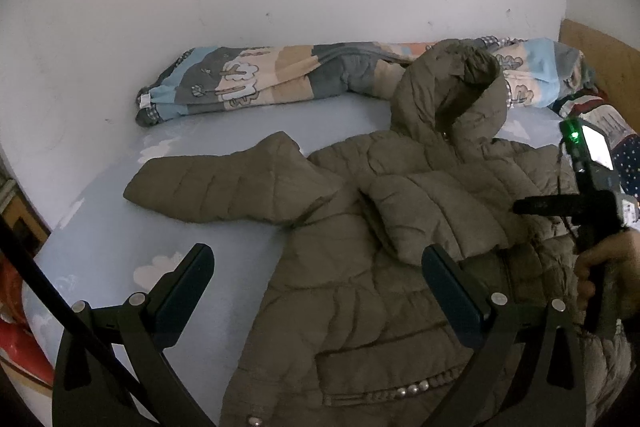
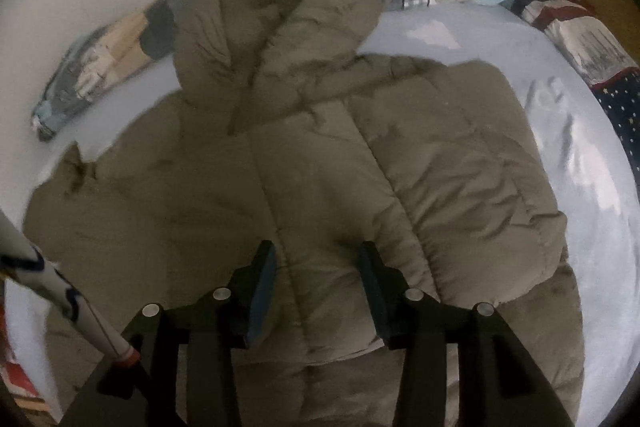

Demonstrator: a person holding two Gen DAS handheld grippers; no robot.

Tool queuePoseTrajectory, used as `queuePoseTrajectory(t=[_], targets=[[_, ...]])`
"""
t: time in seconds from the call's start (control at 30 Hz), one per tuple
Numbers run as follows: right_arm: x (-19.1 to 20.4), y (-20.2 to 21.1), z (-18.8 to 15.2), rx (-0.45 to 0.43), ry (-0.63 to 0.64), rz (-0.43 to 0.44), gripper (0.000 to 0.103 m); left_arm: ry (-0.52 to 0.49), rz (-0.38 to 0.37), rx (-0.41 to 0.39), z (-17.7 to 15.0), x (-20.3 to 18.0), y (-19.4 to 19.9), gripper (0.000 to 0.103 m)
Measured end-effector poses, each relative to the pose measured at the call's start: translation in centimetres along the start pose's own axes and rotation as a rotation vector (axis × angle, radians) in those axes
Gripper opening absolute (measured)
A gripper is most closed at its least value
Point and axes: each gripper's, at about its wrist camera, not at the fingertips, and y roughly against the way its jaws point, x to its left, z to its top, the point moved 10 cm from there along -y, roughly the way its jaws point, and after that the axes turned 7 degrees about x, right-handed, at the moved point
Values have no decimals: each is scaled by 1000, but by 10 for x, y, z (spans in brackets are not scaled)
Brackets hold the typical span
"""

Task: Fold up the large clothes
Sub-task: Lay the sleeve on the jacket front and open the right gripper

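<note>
A large khaki puffer jacket (image 1: 360, 267) with a hood lies on the pale blue bed sheet (image 1: 120, 247). Its left sleeve (image 1: 216, 183) stretches out sideways; its right sleeve (image 1: 432, 215) is folded across the chest. My left gripper (image 1: 316, 291) is open and empty, hovering above the jacket's lower left side. In the right wrist view the jacket (image 2: 320, 167) fills the frame. My right gripper (image 2: 318, 291) is open, its fingers just above the folded sleeve's cuff, nothing between them. The right gripper's body (image 1: 588, 195) shows in the left wrist view.
A rolled patterned quilt (image 1: 280, 79) lies along the white wall behind the jacket. A dark starred pillow (image 2: 616, 103) sits at the right by a wooden headboard (image 1: 600, 55). A red object (image 1: 16, 335) is at the bed's left edge.
</note>
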Motion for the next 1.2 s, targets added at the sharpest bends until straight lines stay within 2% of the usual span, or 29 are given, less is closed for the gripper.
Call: queuePoseTrajectory(t=[0.13,0.23,0.37,0.47,0.57,0.73,0.9,1.03,1.13,1.2], targets=[[5,-13,0,13,60,-59,51,-3,-6,7,-1,-3,-3,103],[5,-9,3,32,67,-54,51,-6,-11,7,-1,-5,-3,103],[0,20,1,-11,45,-8,51,-4,-14,2,0,-5,-1,103],[-8,43,-6,-50,90,-102,52,8,-20,4,-2,-4,0,103],[-5,63,-20,-83,134,-124,52,13,-26,6,-2,-3,0,103],[-19,67,-34,-69,101,-121,54,12,-24,20,-5,-4,-3,103],[-47,49,-42,-62,38,-96,53,-8,-13,41,-9,-11,-11,103],[-55,23,-50,24,14,-77,53,-10,-20,73,-11,-19,-21,103],[-48,32,-49,6,16,-51,53,-9,-27,83,-11,-25,-26,103],[-40,49,-46,-38,42,-59,53,-23,-26,81,-11,-33,-26,103]])
